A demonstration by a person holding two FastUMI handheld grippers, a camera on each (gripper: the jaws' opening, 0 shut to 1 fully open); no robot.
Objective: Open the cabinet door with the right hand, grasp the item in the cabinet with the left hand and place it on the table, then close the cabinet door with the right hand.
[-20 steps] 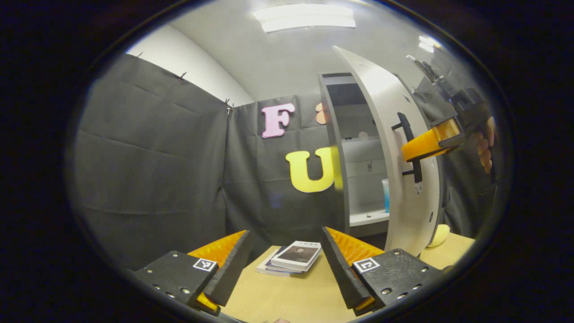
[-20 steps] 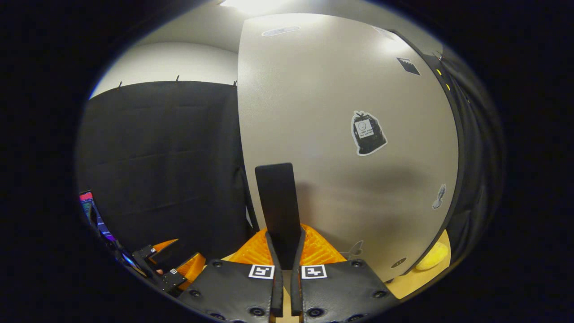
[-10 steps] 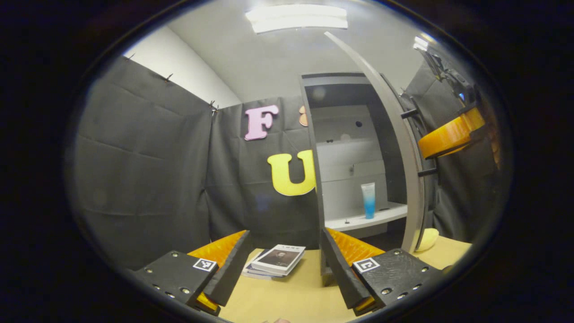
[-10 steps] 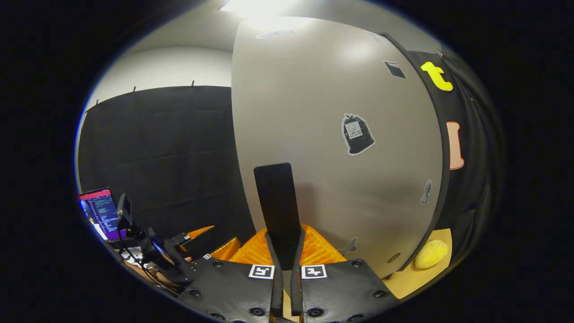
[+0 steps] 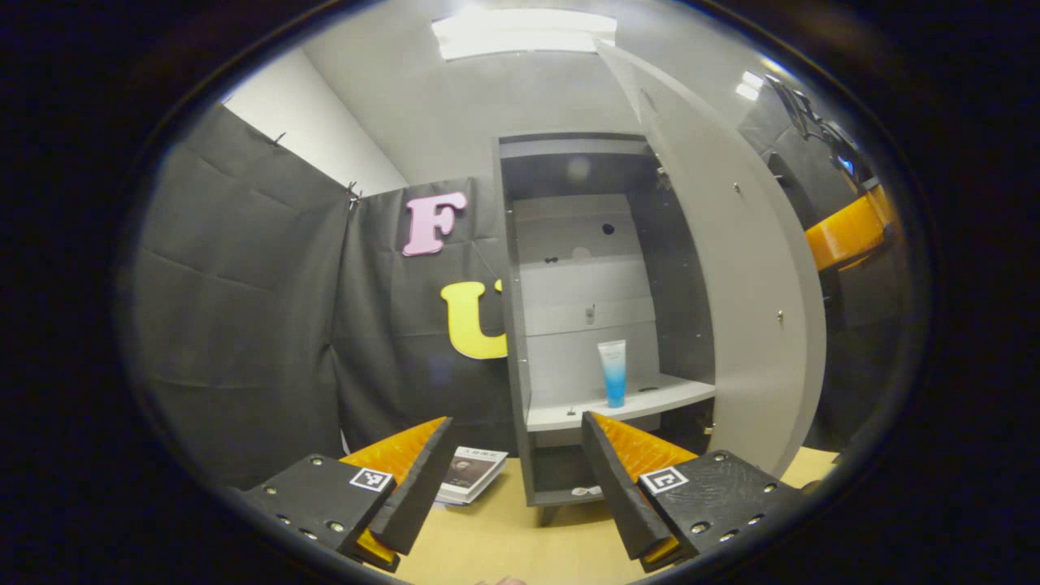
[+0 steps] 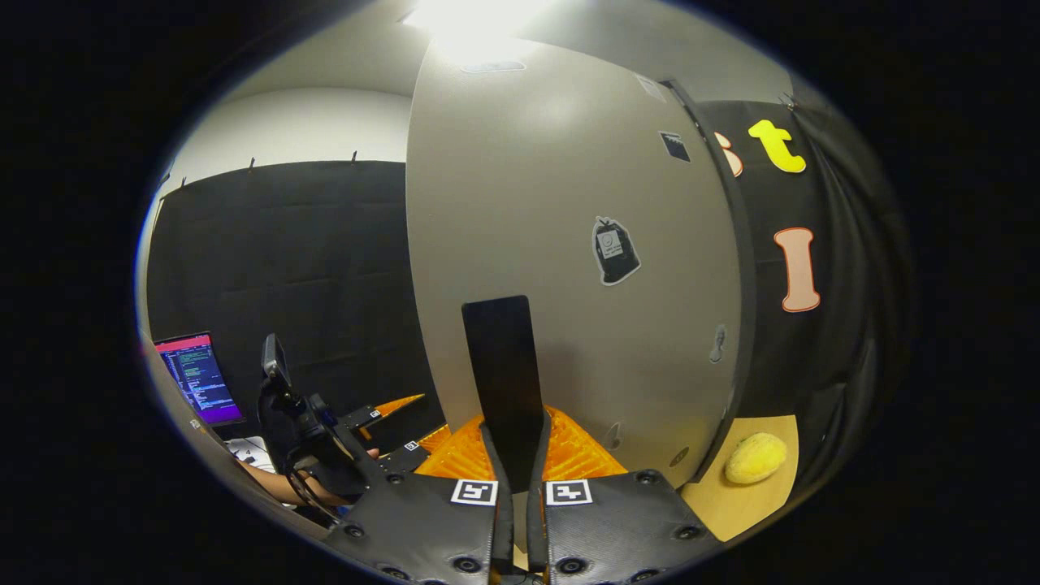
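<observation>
The grey cabinet (image 5: pixel 508 325) stands on the table with its door (image 5: pixel 731 276) swung wide to the right. A blue-and-white tube (image 5: pixel 613 372) stands upright on the white shelf (image 5: pixel 650 398) inside. My left gripper (image 5: pixel 516 479) is open over the table, short of the cabinet front, with nothing between its fingers. In the right gripper view, my right gripper (image 6: pixel 517 431) is shut on the door's black handle (image 6: pixel 502 366), against the door's outer face (image 6: pixel 569 203). From the left gripper view, the right gripper (image 5: pixel 845 236) peeks out past the door's edge.
A small stack of books (image 5: pixel 471 473) lies on the wooden table (image 5: pixel 504 540) left of the cabinet. A yellow lump (image 6: pixel 756 457) sits on the table by the door's hinge side. A lit screen (image 6: pixel 195 378) and the hand holding the left gripper (image 6: pixel 357 439) are at lower left.
The door has swung much further open under my right gripper, uncovering the shelf and the whole tube. The left gripper view has turned toward the cabinet opening.
</observation>
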